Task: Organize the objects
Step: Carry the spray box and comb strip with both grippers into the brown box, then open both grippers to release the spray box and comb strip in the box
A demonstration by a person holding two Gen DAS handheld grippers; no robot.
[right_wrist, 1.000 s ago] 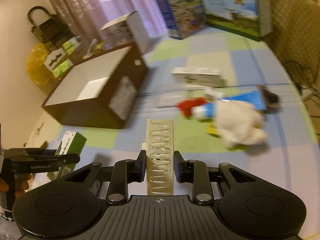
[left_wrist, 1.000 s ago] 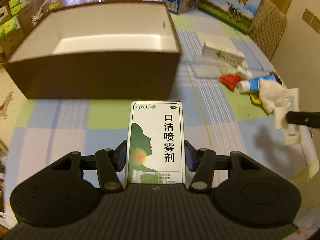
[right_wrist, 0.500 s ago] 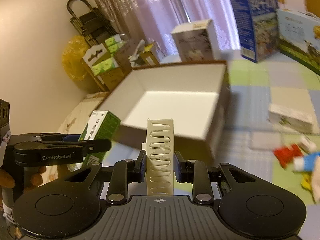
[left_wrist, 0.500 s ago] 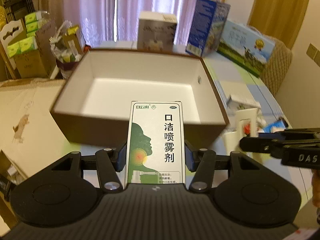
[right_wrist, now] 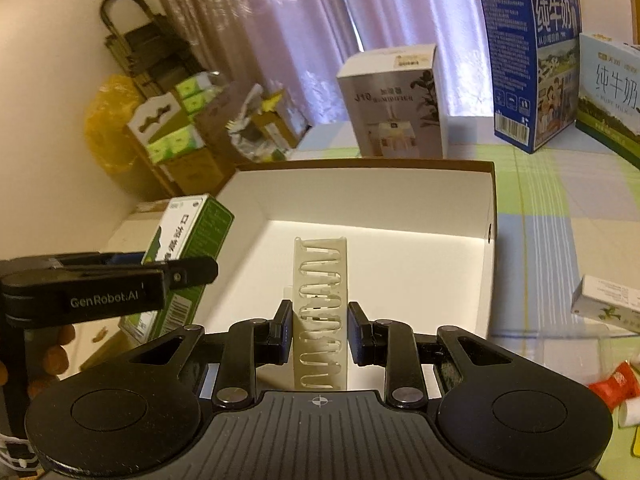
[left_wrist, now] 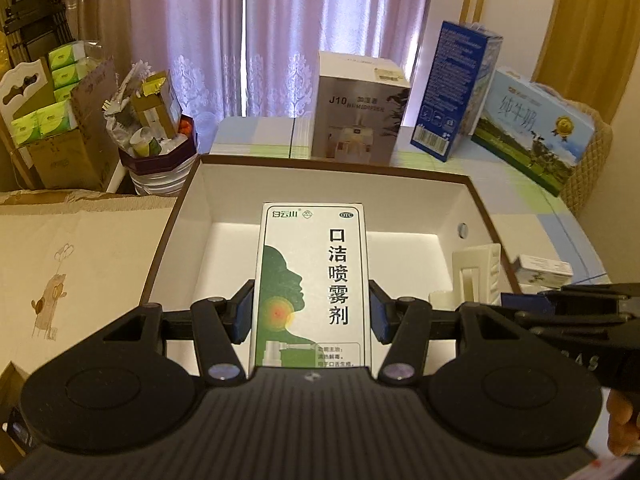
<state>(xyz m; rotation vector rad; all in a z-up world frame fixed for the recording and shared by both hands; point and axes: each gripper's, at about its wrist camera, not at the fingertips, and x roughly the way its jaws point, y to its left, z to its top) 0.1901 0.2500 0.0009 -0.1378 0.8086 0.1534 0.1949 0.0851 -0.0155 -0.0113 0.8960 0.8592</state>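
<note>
Glossy green-and-white card, a flat medicine carton (left_wrist: pixel 313 284) stands clamped between the blue pads of the left gripper (left_wrist: pixel 313 312), its long axis running straight forward from the jaws, printed face up; it hangs over the open brown box (left_wrist: pixel 182 216), whose inside is smooth white. Cream plastic, a narrow slotted comb-like piece (right_wrist: pixel 320 312) sits pinched in the right gripper (right_wrist: pixel 319 330), jaws closed on its lower half, long axis also pointing forward over the same box (right_wrist: pixel 491 216). The two grippers are side by side, near each other; beyond the box stand a pale humidifier carton (left_wrist: pixel 358 108) and a tall blue milk carton (left_wrist: pixel 454 92) on a checked tablecloth (right_wrist: pixel 552 208).
</note>
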